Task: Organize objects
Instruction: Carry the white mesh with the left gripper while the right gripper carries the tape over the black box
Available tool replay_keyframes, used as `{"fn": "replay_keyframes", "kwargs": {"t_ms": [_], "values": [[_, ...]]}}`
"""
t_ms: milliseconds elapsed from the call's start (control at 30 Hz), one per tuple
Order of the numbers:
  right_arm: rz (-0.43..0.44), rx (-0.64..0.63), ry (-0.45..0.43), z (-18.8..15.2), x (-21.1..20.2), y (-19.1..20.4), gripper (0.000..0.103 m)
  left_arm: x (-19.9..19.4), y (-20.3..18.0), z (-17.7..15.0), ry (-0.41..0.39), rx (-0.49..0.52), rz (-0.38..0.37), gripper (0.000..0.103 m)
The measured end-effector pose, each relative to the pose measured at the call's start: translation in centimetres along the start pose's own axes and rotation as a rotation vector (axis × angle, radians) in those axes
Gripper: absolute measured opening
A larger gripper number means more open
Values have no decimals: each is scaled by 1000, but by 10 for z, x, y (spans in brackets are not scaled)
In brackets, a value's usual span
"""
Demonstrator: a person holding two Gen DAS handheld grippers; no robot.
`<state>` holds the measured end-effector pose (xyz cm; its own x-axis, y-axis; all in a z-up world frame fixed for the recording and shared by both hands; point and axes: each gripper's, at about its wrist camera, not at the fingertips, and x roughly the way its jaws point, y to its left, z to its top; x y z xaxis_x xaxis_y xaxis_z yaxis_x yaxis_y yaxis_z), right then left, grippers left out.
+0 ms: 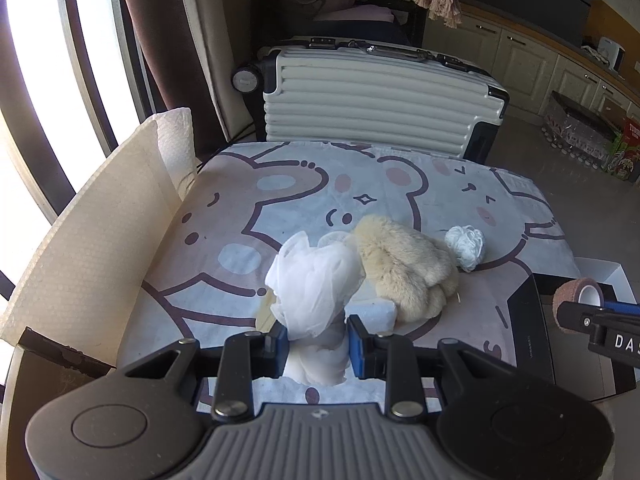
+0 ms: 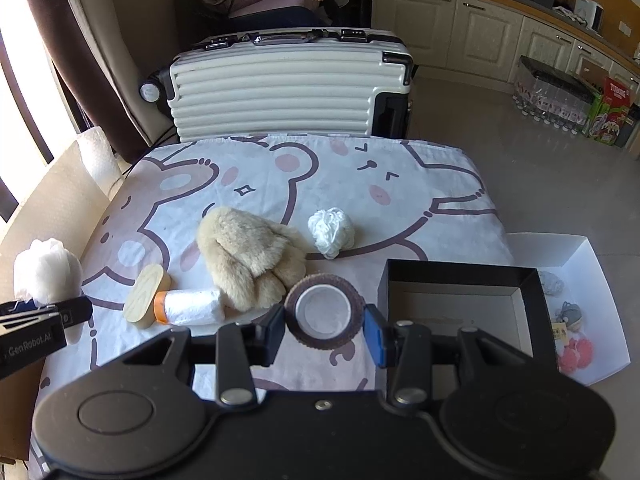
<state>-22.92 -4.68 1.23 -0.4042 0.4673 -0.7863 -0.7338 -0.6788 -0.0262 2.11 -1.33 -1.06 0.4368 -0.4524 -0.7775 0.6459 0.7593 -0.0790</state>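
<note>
My left gripper (image 1: 317, 346) is shut on a white mesh puff (image 1: 314, 284), held above the bear-print cloth (image 1: 240, 208); the puff (image 2: 46, 270) also shows at the far left of the right wrist view. My right gripper (image 2: 324, 330) is shut on a brown tape roll (image 2: 324, 310), seen at the right edge as the roll (image 1: 578, 298) in the left wrist view. On the cloth lie a beige plush toy (image 2: 248, 256), a small white yarn ball (image 2: 331, 232) and a wooden-ended brush wrapped in white (image 2: 176, 304).
A black open box (image 2: 460, 280) sits at the table's right, beside a white tray (image 2: 588, 256) with several small toys. A ribbed white suitcase (image 2: 280, 92) stands behind the table. Bubble wrap (image 1: 96, 232) lines the left side.
</note>
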Motion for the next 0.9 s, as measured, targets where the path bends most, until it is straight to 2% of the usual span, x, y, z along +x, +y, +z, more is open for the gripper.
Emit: {"fn": "replay_keyframes", "kwargs": {"t_ms": [500, 900], "values": [[-57, 31, -8, 0, 4, -17, 43, 9, -17, 4, 10, 28, -21, 31], [-134, 80, -20, -7, -6, -64, 43, 15, -69, 2, 14, 99, -97, 31]]}}
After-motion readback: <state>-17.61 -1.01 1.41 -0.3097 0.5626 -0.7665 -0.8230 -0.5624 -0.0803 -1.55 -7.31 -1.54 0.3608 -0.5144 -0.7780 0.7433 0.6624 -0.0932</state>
